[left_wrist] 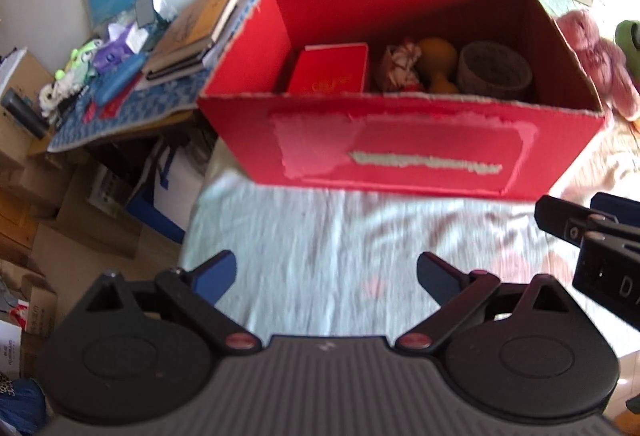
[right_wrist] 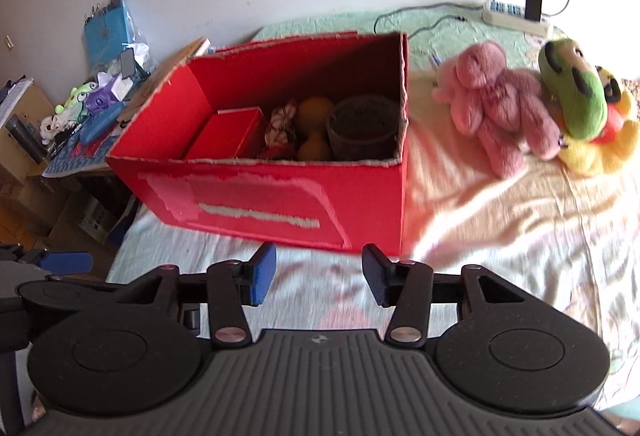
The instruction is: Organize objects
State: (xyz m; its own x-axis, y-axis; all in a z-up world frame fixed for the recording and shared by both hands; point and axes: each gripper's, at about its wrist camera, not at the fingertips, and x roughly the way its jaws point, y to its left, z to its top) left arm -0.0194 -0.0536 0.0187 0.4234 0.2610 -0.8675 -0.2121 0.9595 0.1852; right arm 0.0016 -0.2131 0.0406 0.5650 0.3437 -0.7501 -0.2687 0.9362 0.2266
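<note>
Your left tool [left_wrist: 326,278] is matte black, with two round discs flanking a grey ribbed centre plate. Its finger pads [left_wrist: 216,278] are blue, carried on black linkage bars pinned with red-capped screws close to the ribbed plate. Your right tool [right_wrist: 319,276] has the same black discs and ribbed grey plate, but its pivot screws are plain silver. One of its pads [right_wrist: 262,278] shows blue; the other looks dark and finely textured.
</note>
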